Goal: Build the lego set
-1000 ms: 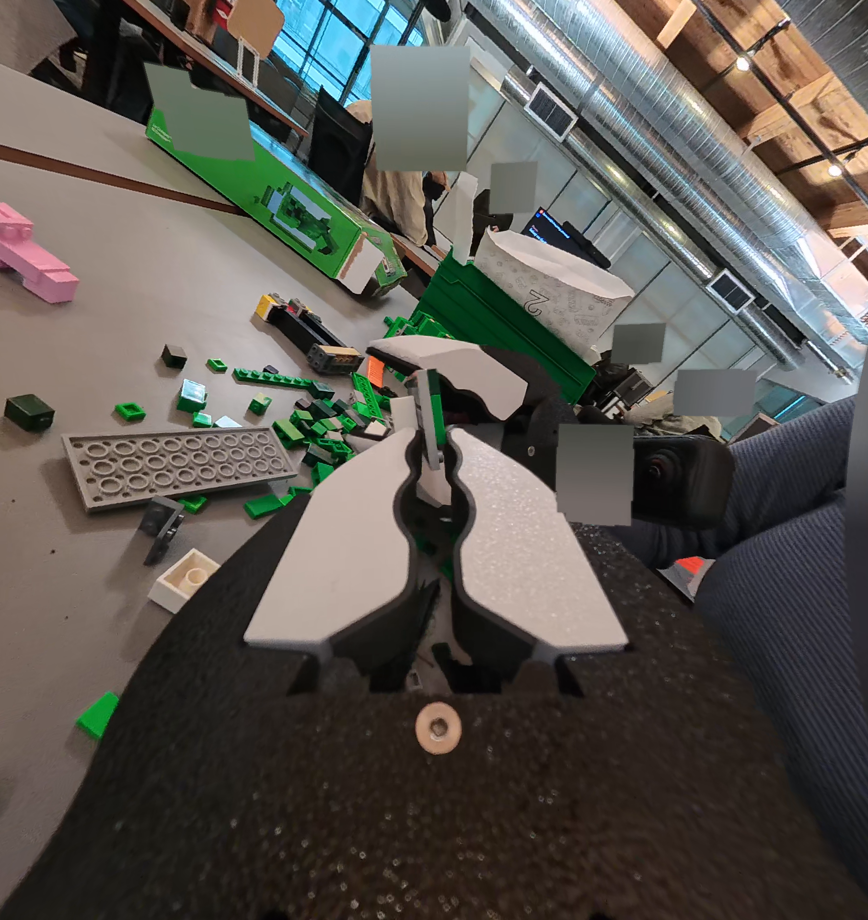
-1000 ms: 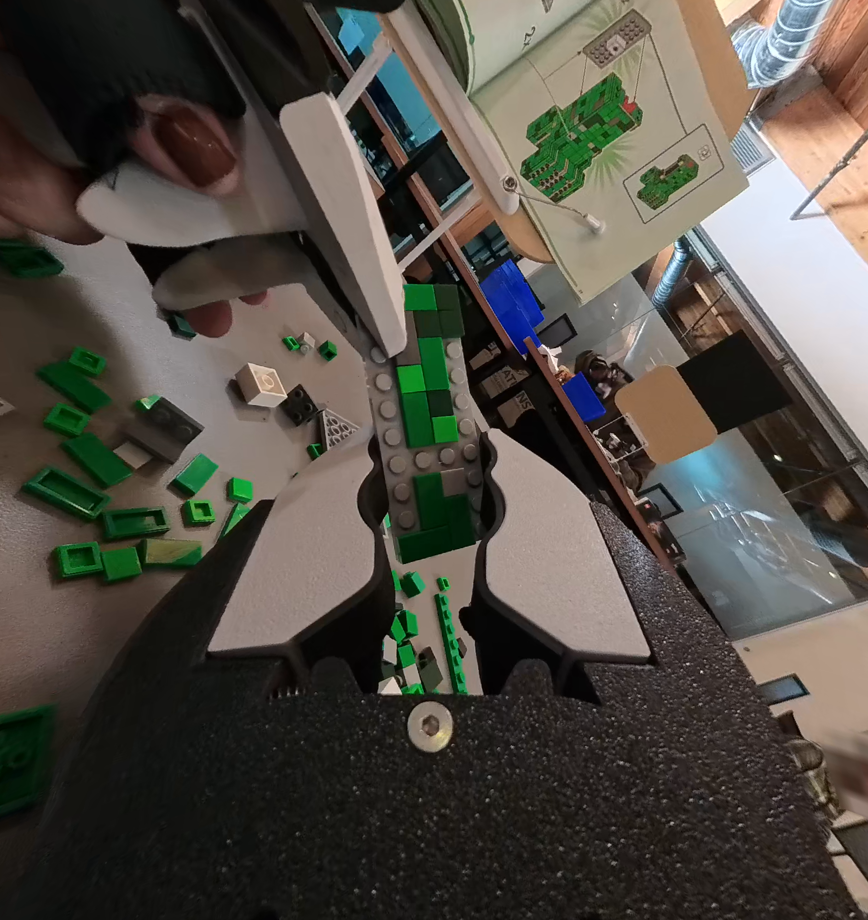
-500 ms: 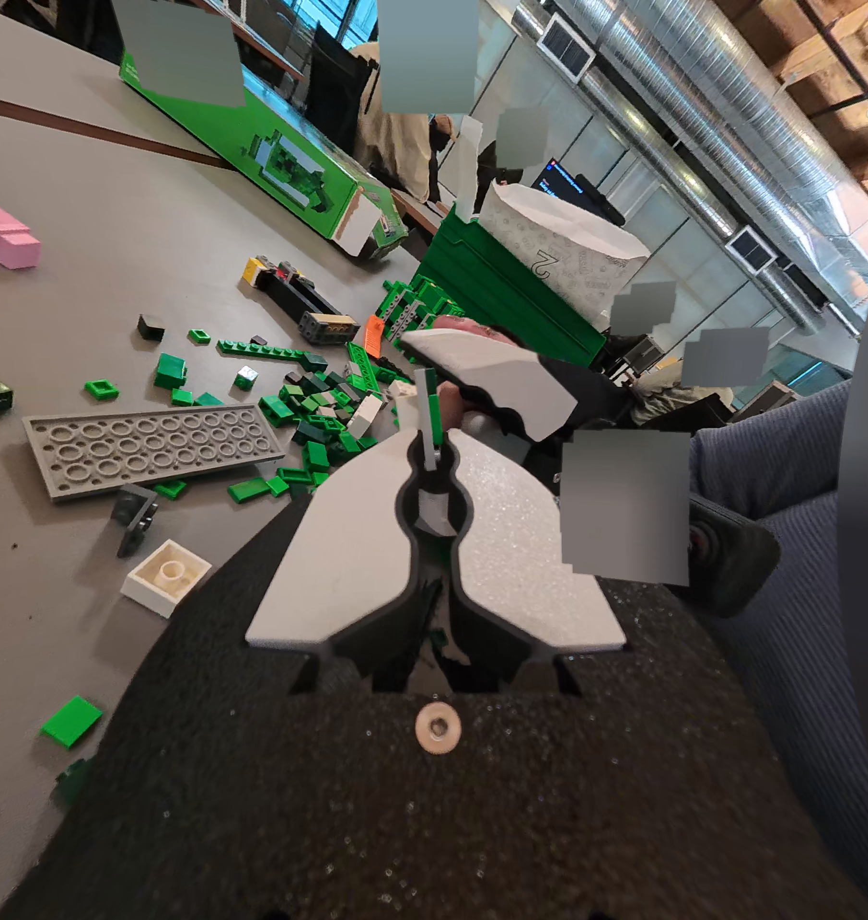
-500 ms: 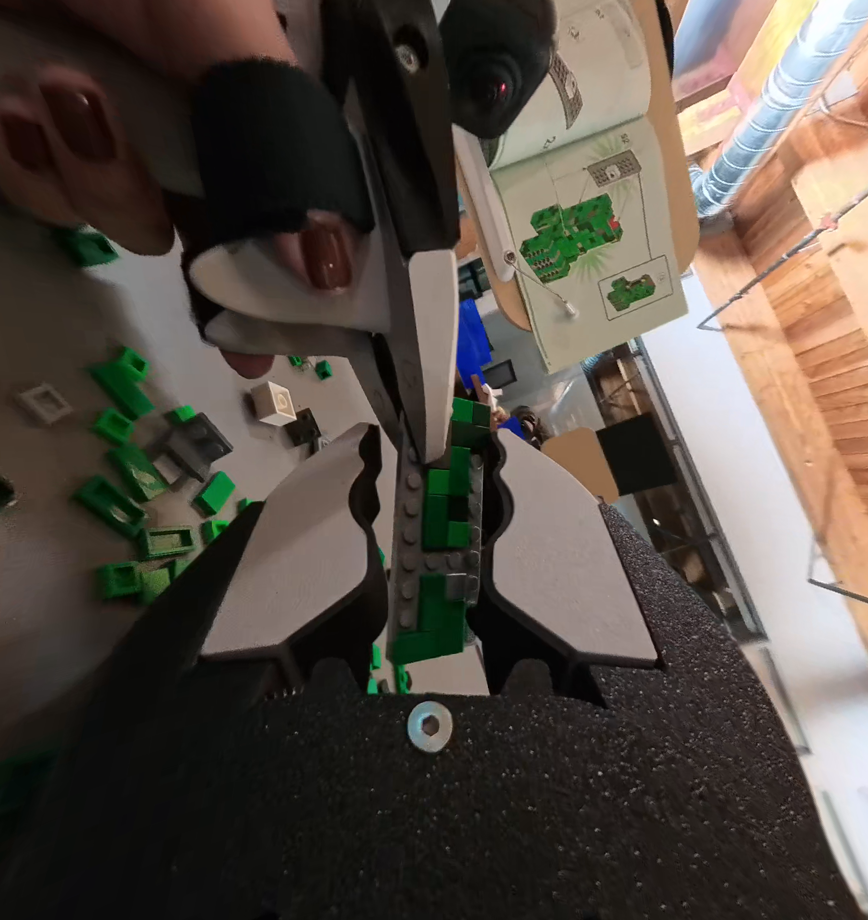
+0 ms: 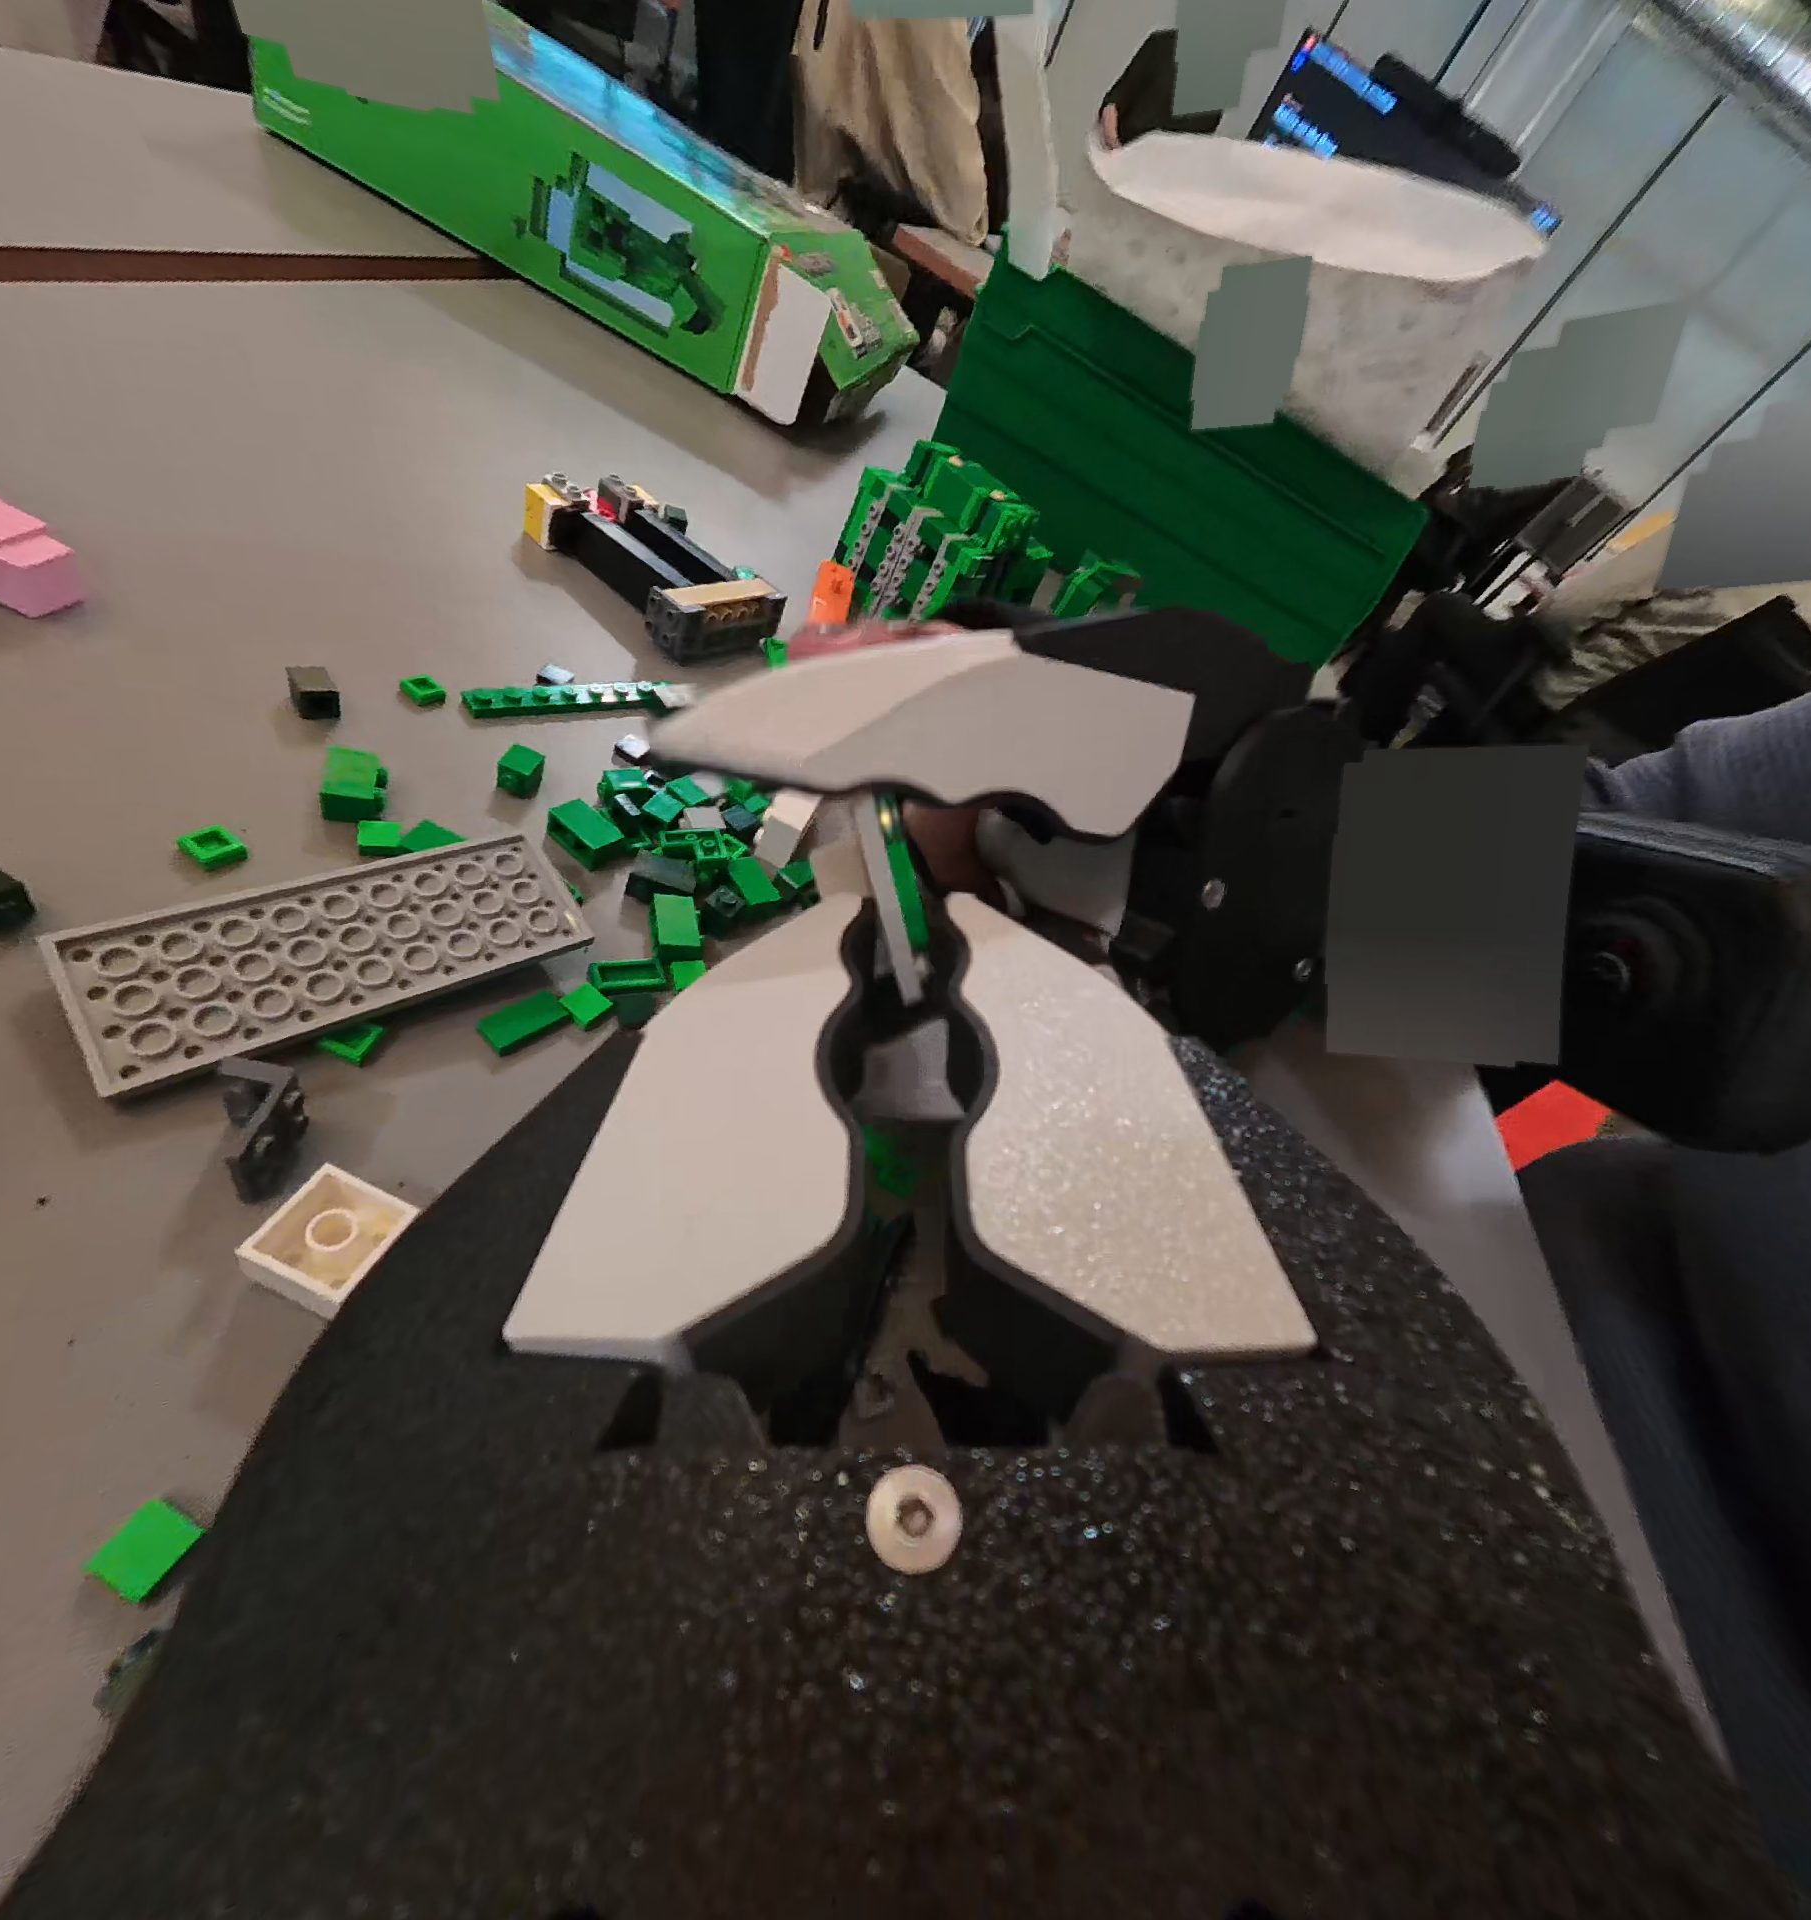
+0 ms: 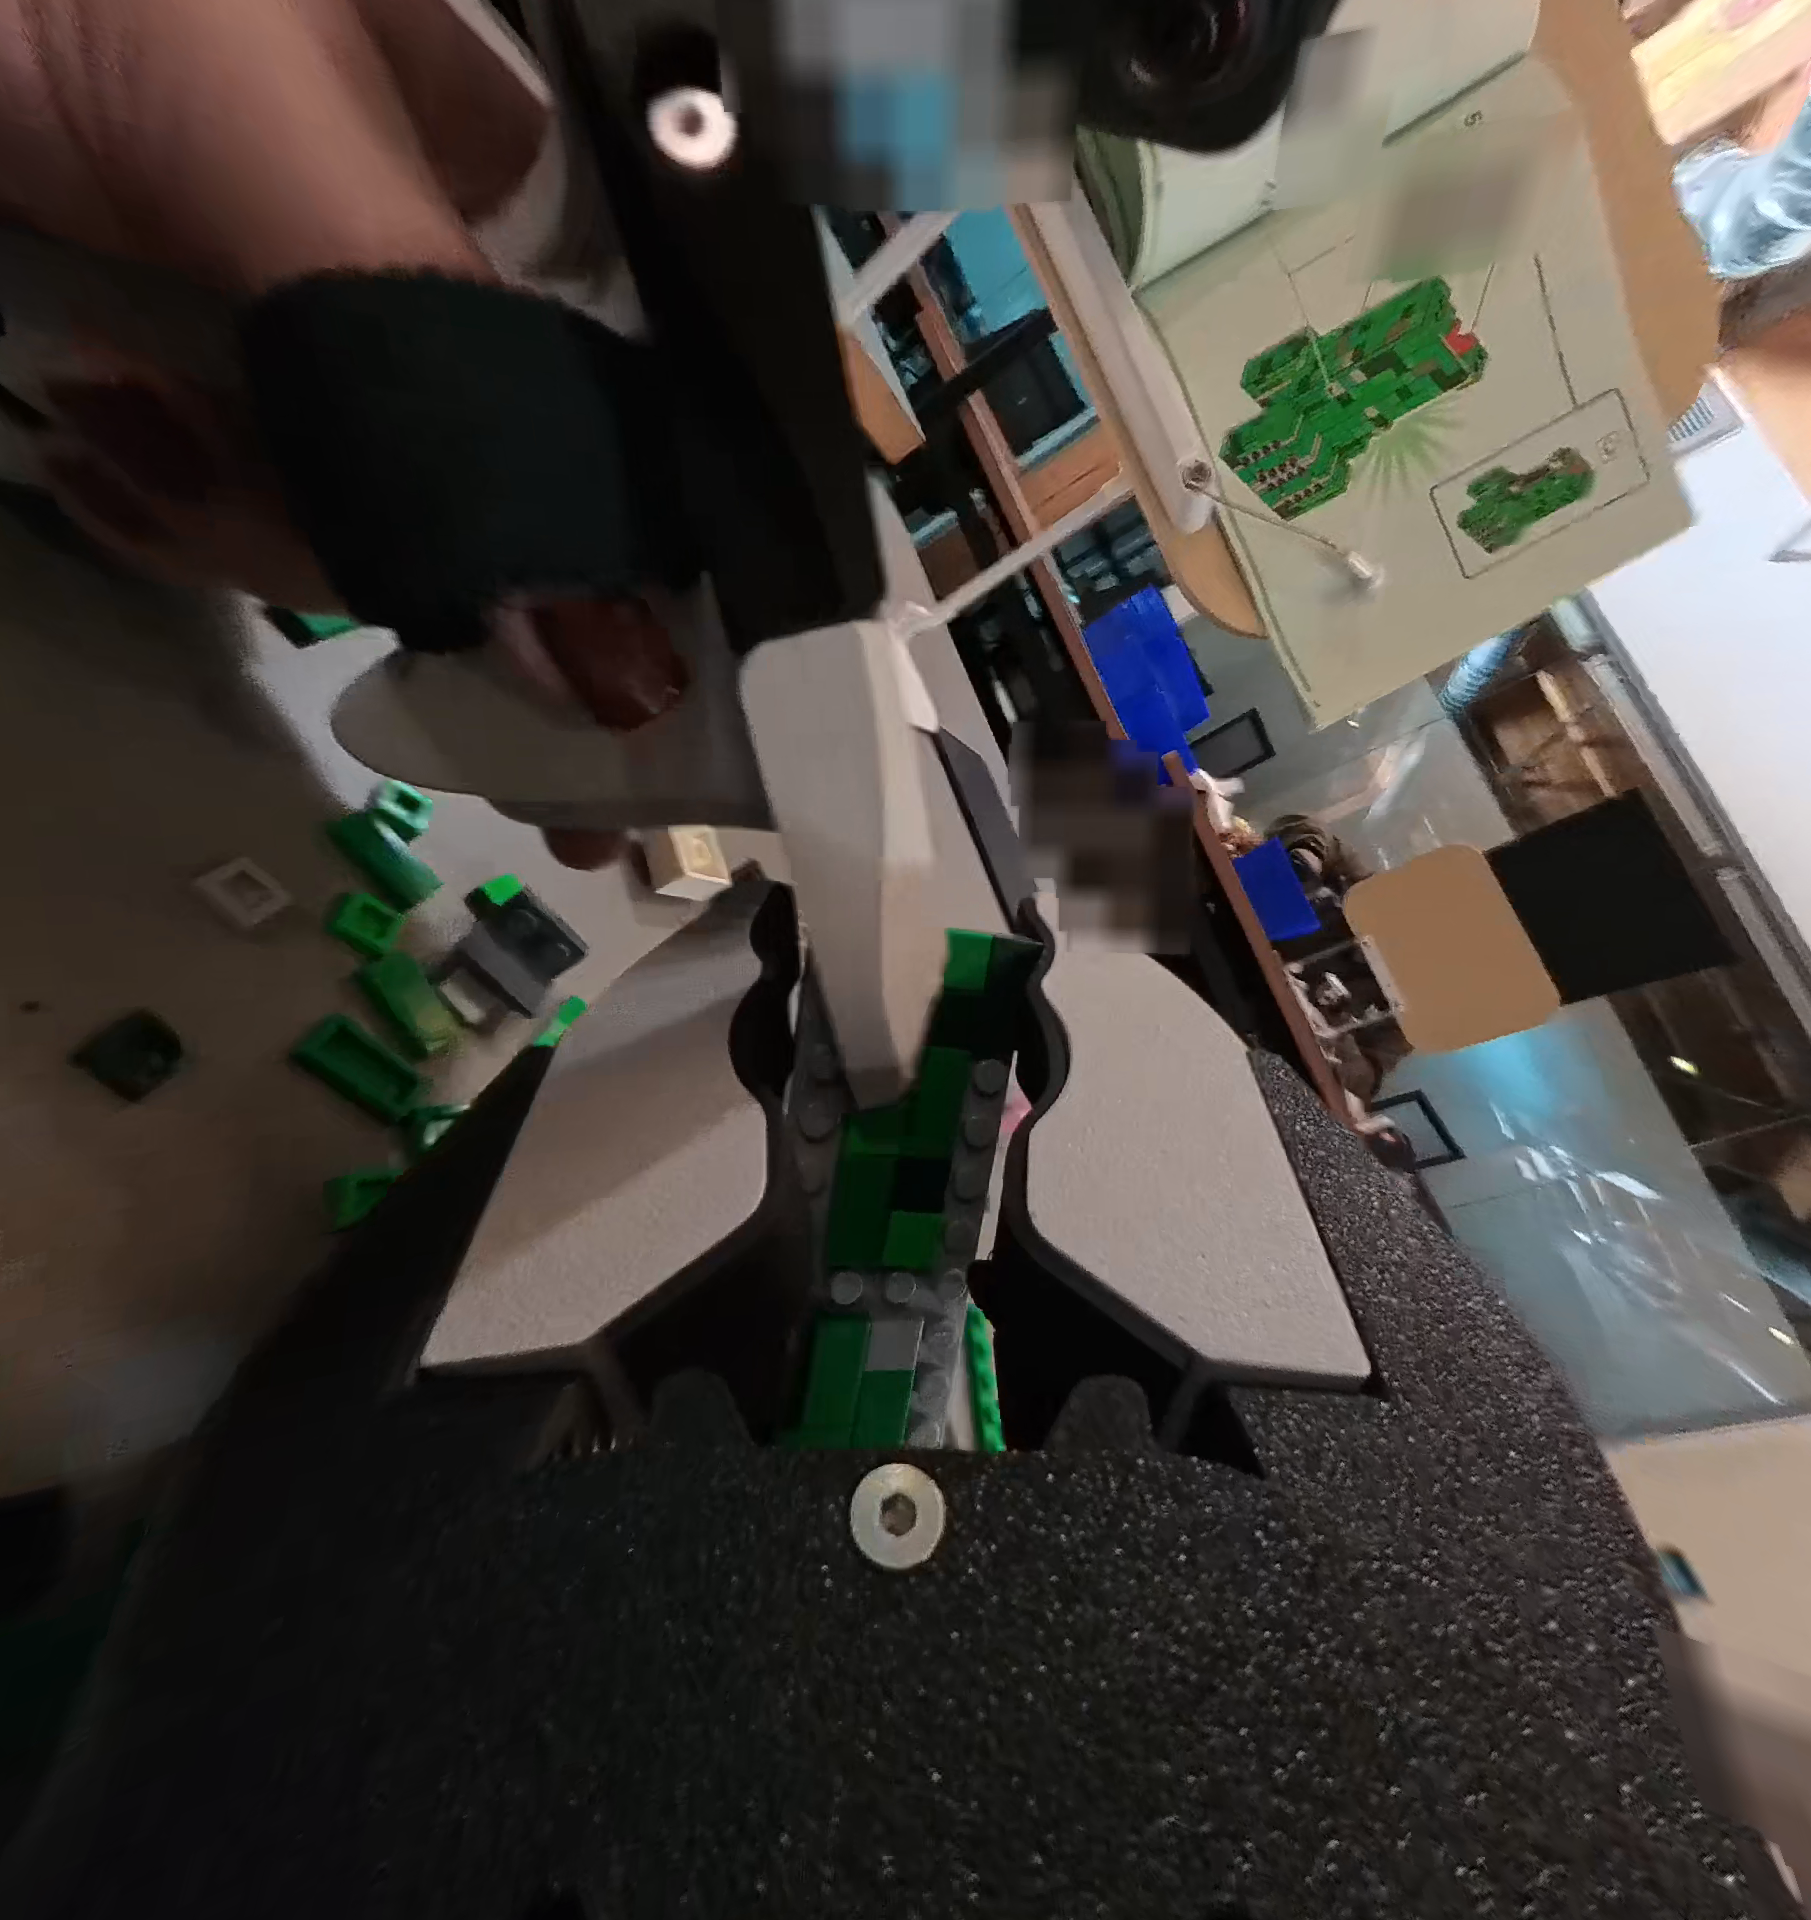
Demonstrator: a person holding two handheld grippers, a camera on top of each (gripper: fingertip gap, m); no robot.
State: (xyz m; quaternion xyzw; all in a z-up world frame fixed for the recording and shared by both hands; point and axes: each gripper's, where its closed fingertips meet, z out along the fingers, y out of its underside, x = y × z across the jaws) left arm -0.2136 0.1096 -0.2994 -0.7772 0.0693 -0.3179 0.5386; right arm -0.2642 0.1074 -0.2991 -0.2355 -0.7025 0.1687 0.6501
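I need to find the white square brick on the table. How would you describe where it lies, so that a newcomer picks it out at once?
Start from the long grey studded plate lying flat on the grey table, left of the pile of small green pieces. Just nearer the camera lies a small dark grey bracket piece, and nearer again the white square brick. It is the only white piece there, showing one round ring on top.

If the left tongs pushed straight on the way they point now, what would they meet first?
Most likely the right tongs, whose grey finger crosses just ahead of the left tongs. Both grip the same grey and green plate assembly. The exact gap is hard to judge.
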